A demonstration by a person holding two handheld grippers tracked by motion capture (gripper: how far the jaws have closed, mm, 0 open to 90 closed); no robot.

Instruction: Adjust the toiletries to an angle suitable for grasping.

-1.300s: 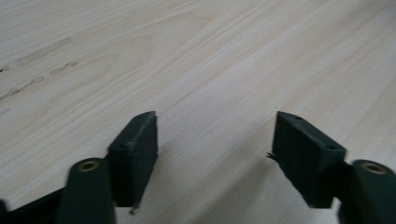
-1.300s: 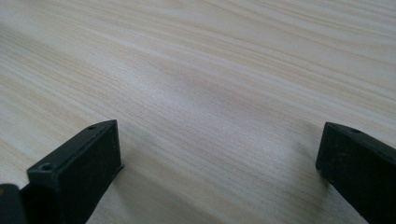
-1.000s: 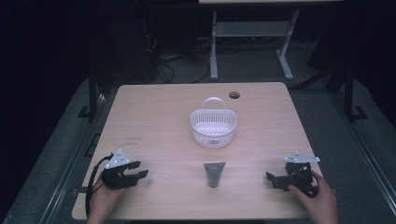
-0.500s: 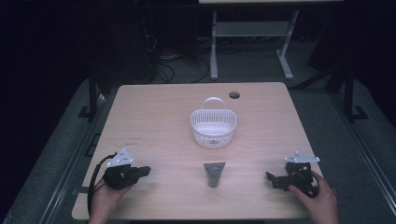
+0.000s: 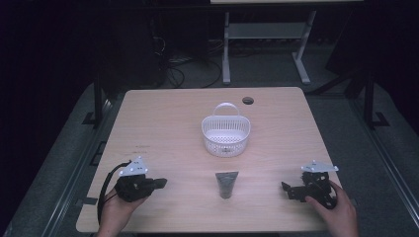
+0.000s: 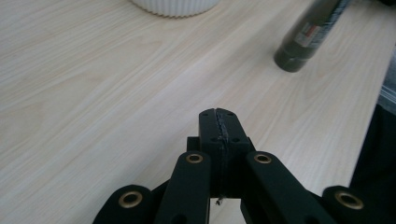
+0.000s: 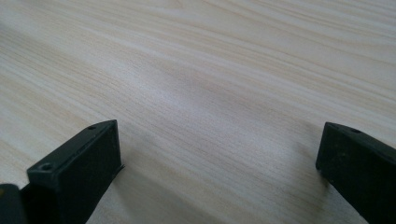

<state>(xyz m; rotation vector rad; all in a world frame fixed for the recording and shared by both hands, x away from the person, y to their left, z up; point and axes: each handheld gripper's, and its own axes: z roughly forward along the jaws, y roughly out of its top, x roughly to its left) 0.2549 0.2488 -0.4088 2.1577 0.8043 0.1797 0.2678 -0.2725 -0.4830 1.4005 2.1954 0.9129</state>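
A grey squeeze tube (image 5: 227,183) lies flat on the wooden table (image 5: 163,118), its cap toward the near edge. Behind it stands a white slotted basket (image 5: 226,136) with a handle, nothing visible inside. My left gripper (image 5: 159,183) is at the near left, held by a hand and pointing right toward the tube. Its jaws have just been closing and are now shut with nothing between them, as the left gripper view (image 6: 219,115) shows, with the tube (image 6: 308,37) ahead to the right and the basket (image 6: 175,5) at the top edge. My right gripper (image 5: 288,189) rests open at the near right, over bare wood (image 7: 219,158).
A round cable hole (image 5: 248,100) sits near the table's far edge. Beyond the table are a dark floor, cables and a white frame leg (image 5: 226,49). The table edge runs close to my left gripper (image 6: 373,121) in its own view.
The left gripper's jaws went from open to shut on nothing, and that hand shifted slightly right toward the tube. The right gripper, tube and basket stayed put.
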